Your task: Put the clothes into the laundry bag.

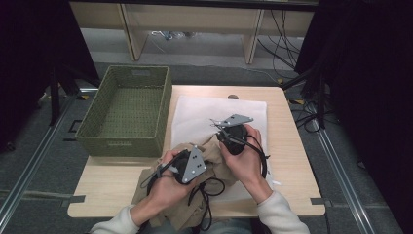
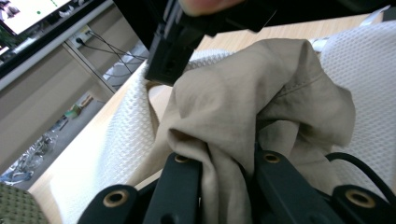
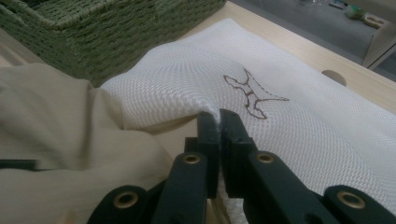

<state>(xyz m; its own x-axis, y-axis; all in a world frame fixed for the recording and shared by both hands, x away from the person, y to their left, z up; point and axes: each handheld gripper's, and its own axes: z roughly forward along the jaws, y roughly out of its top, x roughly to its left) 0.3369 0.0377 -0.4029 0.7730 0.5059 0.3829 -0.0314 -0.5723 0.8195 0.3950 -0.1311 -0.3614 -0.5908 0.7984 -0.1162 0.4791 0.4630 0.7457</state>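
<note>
Left tool [image 2: 224, 163] is clamped on a bunched fold of the beige garment [image 2: 261, 93], apparently to feed it into the white mesh bag [image 3: 289, 140]. Right tool [image 3: 218, 122] pinches the bag's edge, probably to lift its mouth. Both sit near the tabletop's [image 1: 287, 102] front edge, the garment trailing over it, right of the green basket [image 1: 126, 112].

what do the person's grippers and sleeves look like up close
Both the left gripper and right gripper have black bodies, each topped by a grey three-cornered plate, with black cables trailing off. Their black jaws carry brass-coloured rivets. The sleeves are off-white.
</note>
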